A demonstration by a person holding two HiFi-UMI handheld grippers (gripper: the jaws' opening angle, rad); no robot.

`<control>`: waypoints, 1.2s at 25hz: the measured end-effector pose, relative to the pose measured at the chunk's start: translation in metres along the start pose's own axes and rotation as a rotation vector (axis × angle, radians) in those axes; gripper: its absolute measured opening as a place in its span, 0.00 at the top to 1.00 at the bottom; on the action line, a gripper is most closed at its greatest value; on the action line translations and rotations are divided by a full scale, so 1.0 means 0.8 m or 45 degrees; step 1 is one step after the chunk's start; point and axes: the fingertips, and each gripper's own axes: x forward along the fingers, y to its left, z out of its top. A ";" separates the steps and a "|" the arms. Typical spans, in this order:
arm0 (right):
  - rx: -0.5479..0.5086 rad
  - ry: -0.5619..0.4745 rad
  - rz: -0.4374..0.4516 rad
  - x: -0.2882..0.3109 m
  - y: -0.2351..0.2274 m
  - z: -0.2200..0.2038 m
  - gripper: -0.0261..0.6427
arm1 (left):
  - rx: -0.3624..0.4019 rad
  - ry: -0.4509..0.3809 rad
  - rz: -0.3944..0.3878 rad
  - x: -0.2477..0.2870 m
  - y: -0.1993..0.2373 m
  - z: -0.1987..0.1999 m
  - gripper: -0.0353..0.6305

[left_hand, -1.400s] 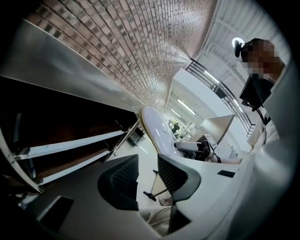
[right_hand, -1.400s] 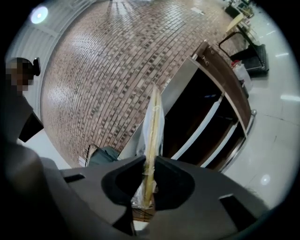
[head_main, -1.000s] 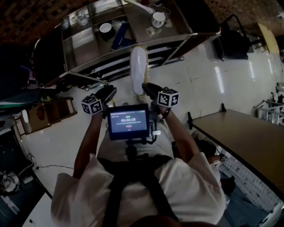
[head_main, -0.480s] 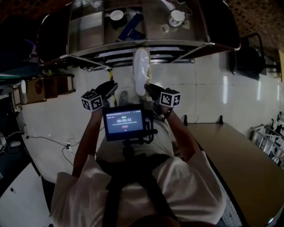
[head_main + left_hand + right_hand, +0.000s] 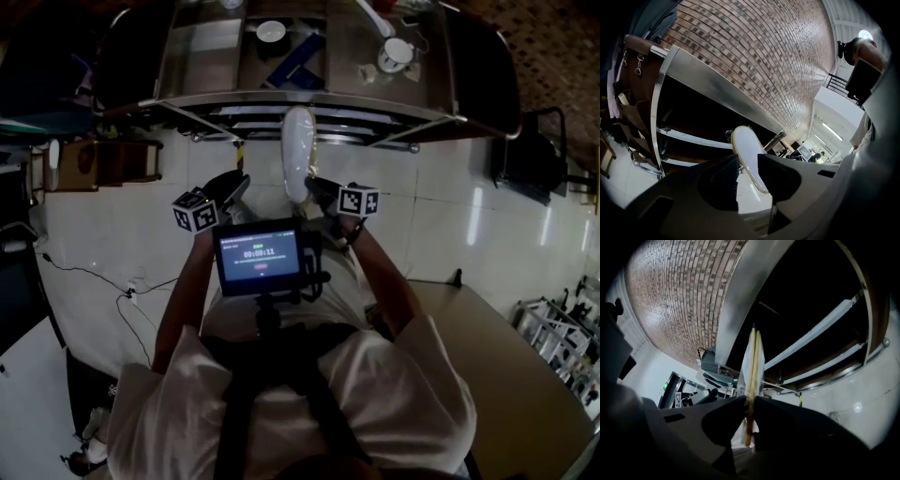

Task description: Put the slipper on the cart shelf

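Observation:
A white slipper [image 5: 297,150] hangs upright over the floor, just in front of the steel cart [image 5: 187,101]. My right gripper [image 5: 314,190] is shut on its lower end. In the right gripper view the slipper [image 5: 753,357] shows edge-on, pinched between the jaws of the right gripper [image 5: 749,405], with the cart's shelves [image 5: 820,329] behind it. My left gripper [image 5: 231,194] stands beside it on the left, jaws apart and empty. In the left gripper view the slipper's sole [image 5: 747,154] shows beyond the left gripper [image 5: 747,173], not touched by it.
On the cart's top stand a white cup [image 5: 396,53], a small bowl [image 5: 271,31] and a blue flat thing [image 5: 296,64]. A wooden crate [image 5: 103,161] stands at the left, a black chair [image 5: 536,155] at the right, a table [image 5: 511,375] at the lower right. Cables [image 5: 89,277] lie on the floor.
The cart has swung round to lie square across the top of the head view. The slipper stays in the right gripper, both grippers hold their pose.

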 end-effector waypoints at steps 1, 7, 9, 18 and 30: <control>-0.004 -0.003 -0.004 0.003 -0.003 0.005 0.86 | -0.001 -0.001 0.006 -0.001 0.003 0.001 0.76; 0.001 -0.037 -0.044 0.029 -0.032 0.038 0.86 | 0.022 0.021 0.011 0.001 0.005 0.008 0.76; 0.016 -0.046 -0.070 0.040 -0.047 0.048 0.86 | 0.039 0.031 0.012 0.002 0.005 0.015 0.76; 0.083 -0.135 -0.130 0.081 -0.090 0.104 0.86 | 0.082 0.046 0.039 -0.002 0.011 0.032 0.76; 0.101 -0.233 -0.179 0.129 -0.119 0.159 0.86 | 0.122 0.082 0.081 -0.001 0.010 0.040 0.76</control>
